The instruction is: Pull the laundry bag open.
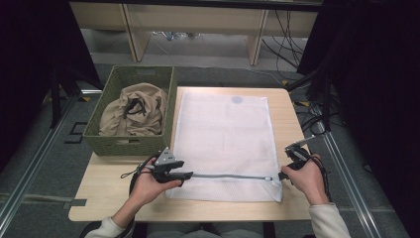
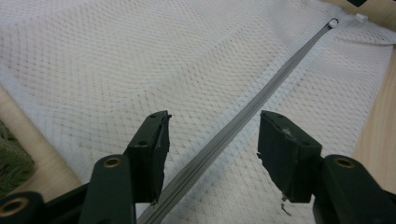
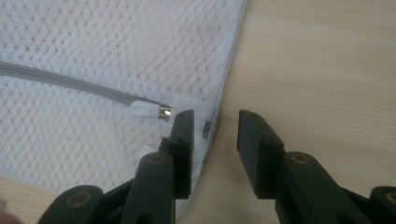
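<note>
Where bag (image 1: 225, 139) lies: basket (image 1: 106, 144) beside.

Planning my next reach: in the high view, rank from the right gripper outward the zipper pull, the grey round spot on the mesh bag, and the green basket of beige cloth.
1. White zipper pull at the grey zipper's right end, right beside the right gripper.
2. Grey round spot near the far edge of the white mesh bag.
3. Green woven basket holding crumpled beige cloth, off the table's far left.

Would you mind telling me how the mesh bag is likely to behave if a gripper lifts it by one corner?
The mesh bag would probably droop: it is thin netting lying flat. It looks light for its size. Its zipper may stiffen one edge slightly.
</note>
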Motion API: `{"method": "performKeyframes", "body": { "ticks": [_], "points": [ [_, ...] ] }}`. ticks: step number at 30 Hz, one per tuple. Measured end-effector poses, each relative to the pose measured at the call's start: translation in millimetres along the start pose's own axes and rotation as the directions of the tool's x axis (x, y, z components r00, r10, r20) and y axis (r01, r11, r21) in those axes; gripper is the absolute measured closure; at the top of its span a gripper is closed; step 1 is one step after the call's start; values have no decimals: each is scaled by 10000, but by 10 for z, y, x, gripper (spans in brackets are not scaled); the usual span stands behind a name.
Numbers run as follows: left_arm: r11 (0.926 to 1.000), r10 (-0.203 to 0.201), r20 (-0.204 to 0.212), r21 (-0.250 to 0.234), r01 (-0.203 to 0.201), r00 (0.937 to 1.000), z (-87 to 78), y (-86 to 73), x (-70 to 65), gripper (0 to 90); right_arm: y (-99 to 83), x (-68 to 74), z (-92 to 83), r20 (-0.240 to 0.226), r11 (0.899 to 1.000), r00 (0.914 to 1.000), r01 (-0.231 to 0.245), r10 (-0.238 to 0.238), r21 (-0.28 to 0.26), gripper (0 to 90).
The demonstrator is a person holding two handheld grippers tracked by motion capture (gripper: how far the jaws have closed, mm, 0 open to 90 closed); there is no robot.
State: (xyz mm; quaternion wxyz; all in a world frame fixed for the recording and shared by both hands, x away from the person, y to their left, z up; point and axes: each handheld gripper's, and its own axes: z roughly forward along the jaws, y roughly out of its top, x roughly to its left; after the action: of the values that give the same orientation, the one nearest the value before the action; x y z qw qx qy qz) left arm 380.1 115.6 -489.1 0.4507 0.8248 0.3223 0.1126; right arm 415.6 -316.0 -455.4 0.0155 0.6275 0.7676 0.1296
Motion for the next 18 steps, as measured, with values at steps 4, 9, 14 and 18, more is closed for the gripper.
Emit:
{"method": "performKeyframes", "body": {
  "ticks": [4, 9, 14, 18],
  "points": [
    [9993, 132, 66, 358, -135, 9999, 4, -2, 9, 435, 50, 8, 28, -27, 9998, 9998, -197, 197, 104, 672],
    [9993, 144, 162, 357, -149, 9998, 36, 16, -21, 435, 93, 20, 111, -78, 9989, 9996, -282, 285, 386, 675],
    [9998, 131, 187, 156, -134, 9997, 94, 30, -69, 437, 108, -7, 187, -119, 9983, 9999, -7, 14, 578, 676],
    [9999, 65, 322, 154, -70, 9995, 128, 44, -102, 436, 120, 85, 170, -28, 9873, 9937, -1110, 1120, 1136, 686]
  ]
}}
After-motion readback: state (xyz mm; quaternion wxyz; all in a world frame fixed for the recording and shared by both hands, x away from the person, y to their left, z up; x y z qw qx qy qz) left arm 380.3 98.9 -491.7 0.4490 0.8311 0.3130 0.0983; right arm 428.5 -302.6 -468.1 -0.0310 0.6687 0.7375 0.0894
